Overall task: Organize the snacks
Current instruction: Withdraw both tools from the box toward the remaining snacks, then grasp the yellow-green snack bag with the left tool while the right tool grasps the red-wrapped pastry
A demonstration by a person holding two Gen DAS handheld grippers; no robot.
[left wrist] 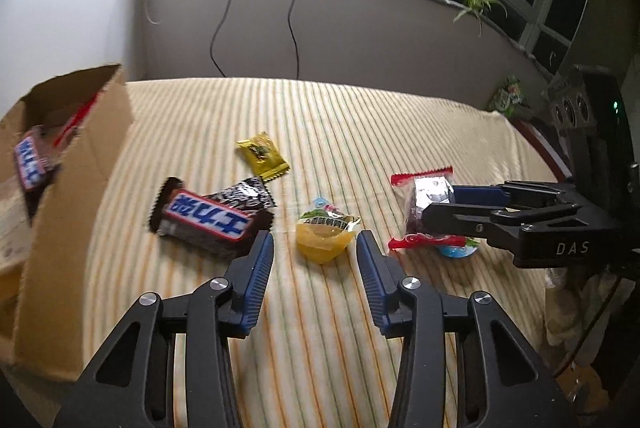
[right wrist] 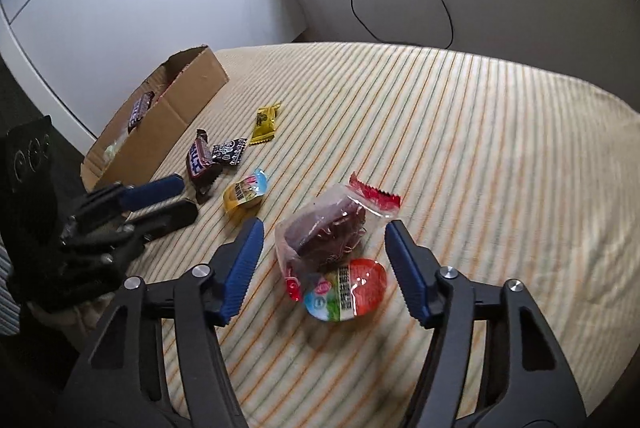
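Left gripper (left wrist: pixel 315 246) part open, nothing pinched, blue pads (left wrist: pixel 259 268) either side of the yellow jelly cup (left wrist: pixel 326 234) and just short of it; cup dead ahead between the fingertips, no contact seen. Right gripper (right wrist: pixel 323 240) also part open and empty, straddling the red-ended bag (right wrist: pixel 328 228), with the red jelly cup (right wrist: pixel 346 294) touching the bag's near end, both inside the gap but clear of the pads. Bag's long axis running away from that gripper and a little to the right, so roughly along the fingers, not across them; probably a short push forward, then a squeeze across the bag's narrow width. Further left on the striped cloth (left wrist: pixel 320 107): chocolate bar (left wrist: pixel 208 222) lying over a black-and-white wrapper (left wrist: pixel 244 192), yellow sachet (left wrist: pixel 262 155) beyond. Cardboard box (left wrist: pixel 76 187) at far left, one bar (left wrist: pixel 30 163) already inside. Box far nearer the left gripper, well apart from the right; longer carry likely for the bag.
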